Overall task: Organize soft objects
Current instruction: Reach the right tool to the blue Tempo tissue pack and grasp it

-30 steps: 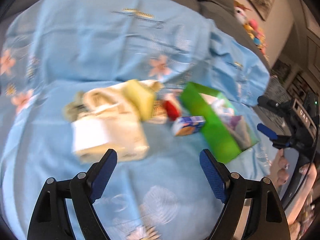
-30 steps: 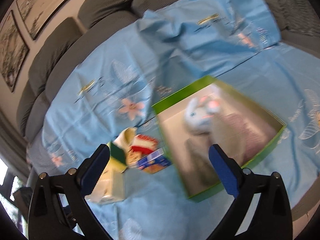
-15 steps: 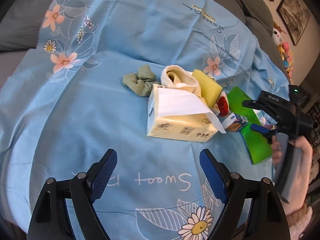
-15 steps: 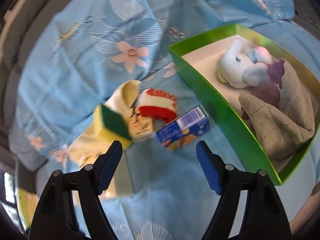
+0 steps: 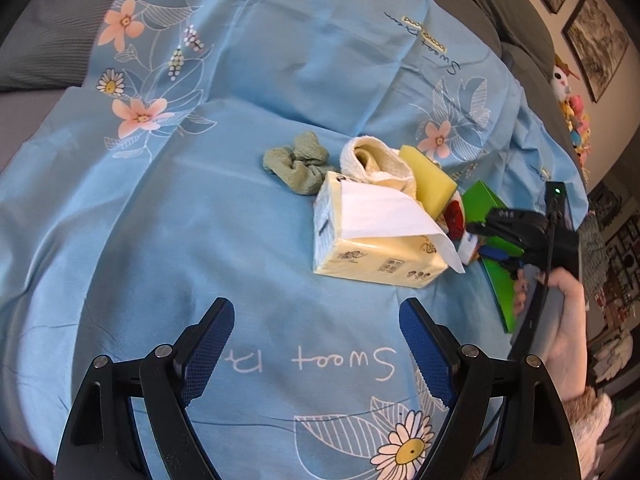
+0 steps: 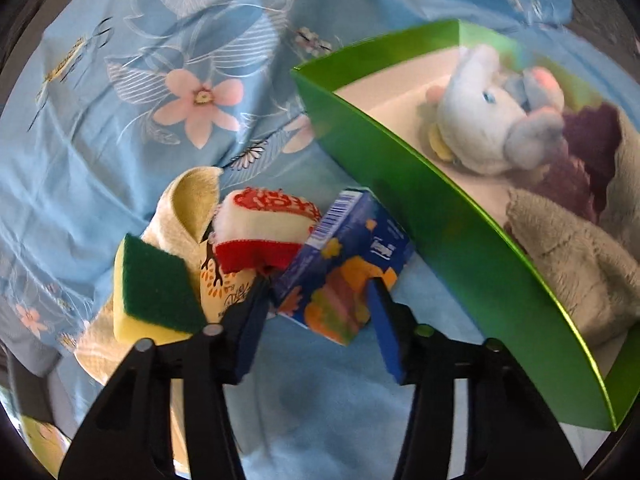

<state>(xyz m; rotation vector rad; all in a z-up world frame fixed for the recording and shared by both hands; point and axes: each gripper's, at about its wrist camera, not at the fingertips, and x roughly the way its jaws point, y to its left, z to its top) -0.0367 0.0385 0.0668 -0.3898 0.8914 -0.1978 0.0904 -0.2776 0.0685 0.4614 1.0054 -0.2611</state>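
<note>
1. Right gripper (image 6: 320, 296): jaws partly closed, one on each side of the blue tissue pack (image 6: 344, 264). Frame is motion-blurred, so can't tell if the pads are actually touching. No firm clamp visible.
2. Pack lies on the blue sheet (image 6: 120, 140), just beside the outer wall of the green box (image 6: 420, 200). It looks light, with a slick film wrapper and a soft core. Grip across the short sides at mid-body; a moderate squeeze should do, otherwise it may slip or crush.
3. Touching the pack on the far side: red-and-white pouch (image 6: 264, 232). Sponge (image 6: 156, 292) and cream towel (image 6: 188, 200) lie beside that. All look compressible and easy to pinch anywhere.
4. Box already holds a plush toy (image 6: 492, 128) and a grey cloth (image 6: 576, 256).
5. Left gripper (image 5: 316, 344): wide open, empty, hovering over bare sheet, well short of the yellow tissue bag (image 5: 376, 240).
6. Green rag (image 5: 298, 162) lies behind the bag, limp; best pinched at a fold.
</note>
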